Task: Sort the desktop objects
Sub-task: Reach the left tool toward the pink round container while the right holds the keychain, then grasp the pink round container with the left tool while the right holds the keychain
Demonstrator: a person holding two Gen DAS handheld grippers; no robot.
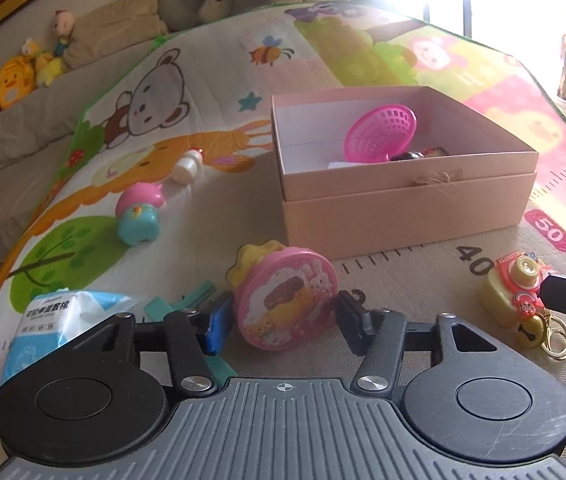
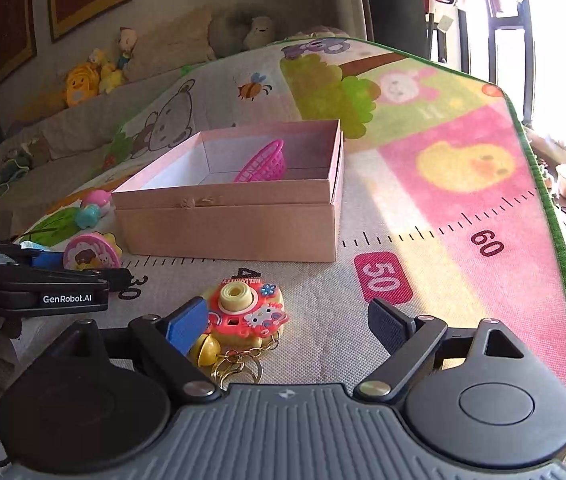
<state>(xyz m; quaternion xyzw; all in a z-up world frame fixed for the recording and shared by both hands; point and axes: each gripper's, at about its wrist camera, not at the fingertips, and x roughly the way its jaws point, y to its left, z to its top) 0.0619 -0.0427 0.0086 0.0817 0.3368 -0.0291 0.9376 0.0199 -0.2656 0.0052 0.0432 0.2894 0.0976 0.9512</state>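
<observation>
A pink round toy tin (image 1: 287,297) lies on the play mat between the fingers of my left gripper (image 1: 283,320); the jaws stand open around it with gaps on both sides. The tin also shows in the right wrist view (image 2: 91,255). My right gripper (image 2: 287,330) is open, with a yellow and red toy camera keychain (image 2: 249,312) lying by its left finger; the camera also shows in the left wrist view (image 1: 517,292). An open pink box (image 1: 407,200) behind holds a pink toy basket (image 1: 381,132) and small items.
A pink and teal toy (image 1: 139,216) and a small white figure (image 1: 189,166) lie left of the box. A blue tissue pack (image 1: 43,324) lies at the near left. The mat's green edge (image 2: 563,248) runs along the right. Plush toys line the sofa behind.
</observation>
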